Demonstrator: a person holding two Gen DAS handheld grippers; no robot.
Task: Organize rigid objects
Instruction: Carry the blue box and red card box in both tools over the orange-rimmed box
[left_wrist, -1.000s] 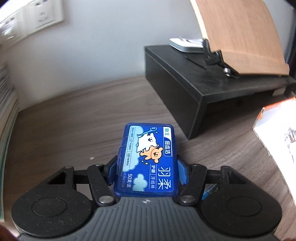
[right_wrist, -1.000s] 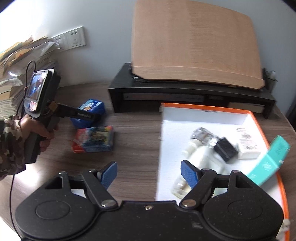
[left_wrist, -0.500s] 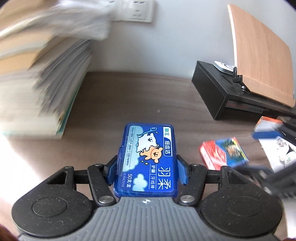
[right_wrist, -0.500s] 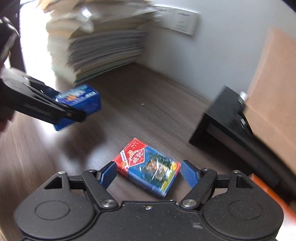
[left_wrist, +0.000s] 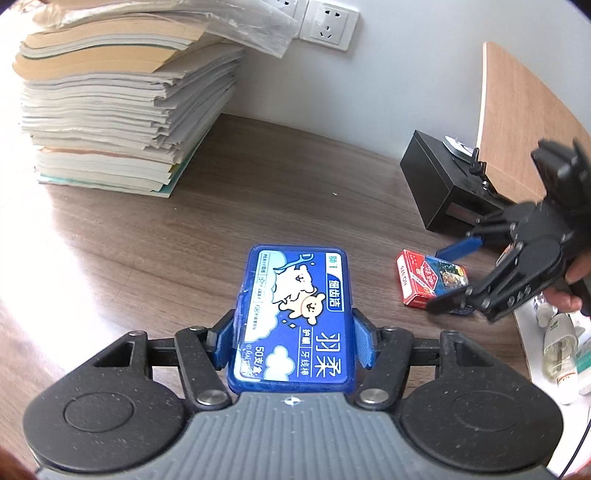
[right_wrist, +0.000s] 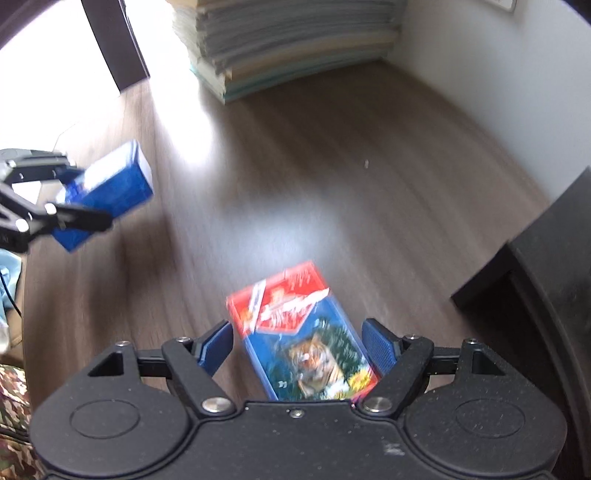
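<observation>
My left gripper (left_wrist: 295, 336) is shut on a blue floss-pick box (left_wrist: 297, 314) with cartoon animals on its lid, held above the wooden desk; the box also shows in the right wrist view (right_wrist: 107, 195). A red and blue card box (right_wrist: 303, 336) with a tiger picture lies flat on the desk, also seen in the left wrist view (left_wrist: 430, 282). My right gripper (right_wrist: 297, 345) is open and straddles the card box, one finger on each side, with gaps to both sides. In the left wrist view the right gripper (left_wrist: 454, 277) hovers over the card box.
A tall stack of books and papers (left_wrist: 118, 96) stands at the back left against the wall. A black monitor stand (left_wrist: 443, 188) with a wooden board on it is at the right. An orange-rimmed white tray with bottles (left_wrist: 557, 339) lies at the far right.
My right gripper has swung left from the tray and come down around the card box. My left gripper has turned and pulled back, still holding the blue box.
</observation>
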